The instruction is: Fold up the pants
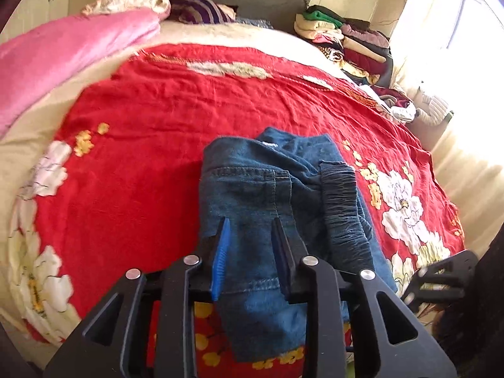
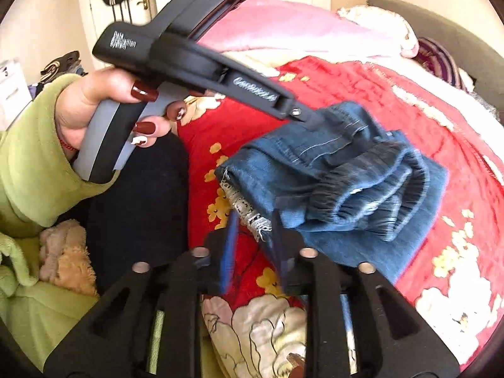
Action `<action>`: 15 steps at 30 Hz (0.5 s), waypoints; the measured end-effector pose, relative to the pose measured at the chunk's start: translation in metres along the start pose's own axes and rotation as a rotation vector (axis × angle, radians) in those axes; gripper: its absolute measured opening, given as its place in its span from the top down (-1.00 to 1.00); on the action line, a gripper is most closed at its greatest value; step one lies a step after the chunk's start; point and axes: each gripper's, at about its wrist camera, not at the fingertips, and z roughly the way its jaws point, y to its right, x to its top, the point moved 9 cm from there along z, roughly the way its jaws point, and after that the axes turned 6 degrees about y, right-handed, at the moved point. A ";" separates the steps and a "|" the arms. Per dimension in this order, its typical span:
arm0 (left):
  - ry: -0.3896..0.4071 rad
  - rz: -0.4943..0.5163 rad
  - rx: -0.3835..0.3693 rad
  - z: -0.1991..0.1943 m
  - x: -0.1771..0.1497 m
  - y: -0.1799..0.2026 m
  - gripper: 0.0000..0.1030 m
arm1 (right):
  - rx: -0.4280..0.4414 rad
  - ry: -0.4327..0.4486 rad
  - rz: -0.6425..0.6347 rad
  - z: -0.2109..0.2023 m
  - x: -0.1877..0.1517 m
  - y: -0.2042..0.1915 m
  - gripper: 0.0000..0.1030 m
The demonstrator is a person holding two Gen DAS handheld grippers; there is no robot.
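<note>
Blue denim pants (image 1: 271, 208) lie folded in a bundle on the red flowered bedspread (image 1: 151, 119), the elastic waistband (image 1: 343, 208) on the right. My left gripper (image 1: 252, 230) is above the bundle with its jaws apart and denim between them. In the right wrist view the left gripper (image 2: 310, 119) reaches onto the pants (image 2: 340, 173) from the upper left. My right gripper (image 2: 253, 220) is open at the bundle's near frayed hem (image 2: 249, 211), not closed on it.
A pink quilt (image 1: 63, 53) lies at the bed's left, pillows at the headboard. Stacked folded clothes (image 1: 349, 41) sit at the far right corner by a bright window. The person's green sleeve (image 2: 34, 163) and dark legs are at the left.
</note>
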 end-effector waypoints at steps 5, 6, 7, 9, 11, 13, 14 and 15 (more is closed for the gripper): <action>0.046 -0.005 0.014 -0.024 0.006 -0.003 0.26 | -0.055 0.038 0.028 -0.024 0.004 0.011 0.39; 0.054 -0.005 0.016 -0.029 0.007 -0.003 0.24 | -0.066 0.045 0.033 -0.027 0.005 0.013 0.35; 0.061 -0.003 0.018 -0.032 0.008 -0.002 0.19 | -0.081 0.053 0.037 -0.032 0.006 0.015 0.32; 0.076 0.001 0.023 -0.040 0.010 -0.001 0.11 | -0.111 0.077 0.051 -0.044 0.006 0.017 0.27; 0.092 0.005 0.020 -0.049 0.011 0.003 0.04 | -0.144 0.104 0.072 -0.050 0.014 0.029 0.20; 0.103 0.015 0.022 -0.055 0.011 0.007 -0.02 | -0.163 0.132 0.094 -0.059 0.019 0.036 0.10; 0.107 0.019 0.023 -0.057 0.011 0.009 -0.07 | -0.177 0.149 0.107 -0.064 0.022 0.041 0.06; 0.112 0.022 0.023 -0.059 0.010 0.012 -0.09 | -0.193 0.159 0.115 -0.068 0.026 0.045 -0.03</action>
